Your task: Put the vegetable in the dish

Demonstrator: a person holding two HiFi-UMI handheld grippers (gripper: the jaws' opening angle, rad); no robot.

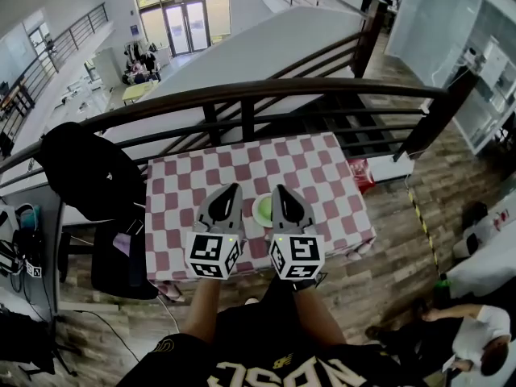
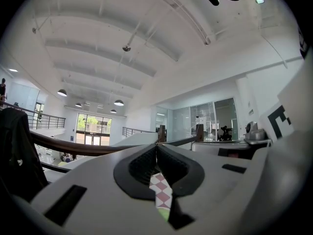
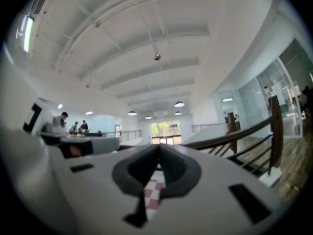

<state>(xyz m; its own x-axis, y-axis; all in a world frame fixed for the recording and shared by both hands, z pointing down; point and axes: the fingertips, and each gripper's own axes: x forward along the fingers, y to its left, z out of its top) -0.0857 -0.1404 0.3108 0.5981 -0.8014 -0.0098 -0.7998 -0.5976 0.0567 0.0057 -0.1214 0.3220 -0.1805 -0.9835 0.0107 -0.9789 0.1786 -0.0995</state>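
Left gripper (image 1: 234, 190) and right gripper (image 1: 279, 190) both have jaws pressed together on nothing, side by side above the checkered table (image 1: 306, 160); between them sits the green dish (image 1: 262, 210), contents too small to tell

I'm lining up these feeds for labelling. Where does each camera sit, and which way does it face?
Head view: on the person's head, facing steeply down at the checked table and green dish; forearms, left gripper and right gripper show.
Left gripper view: on the left gripper, facing along its shut jaws toward the railing.
Right gripper view: on the right gripper, likewise; jaws shut.
Shared: checked table and railing, in all three.
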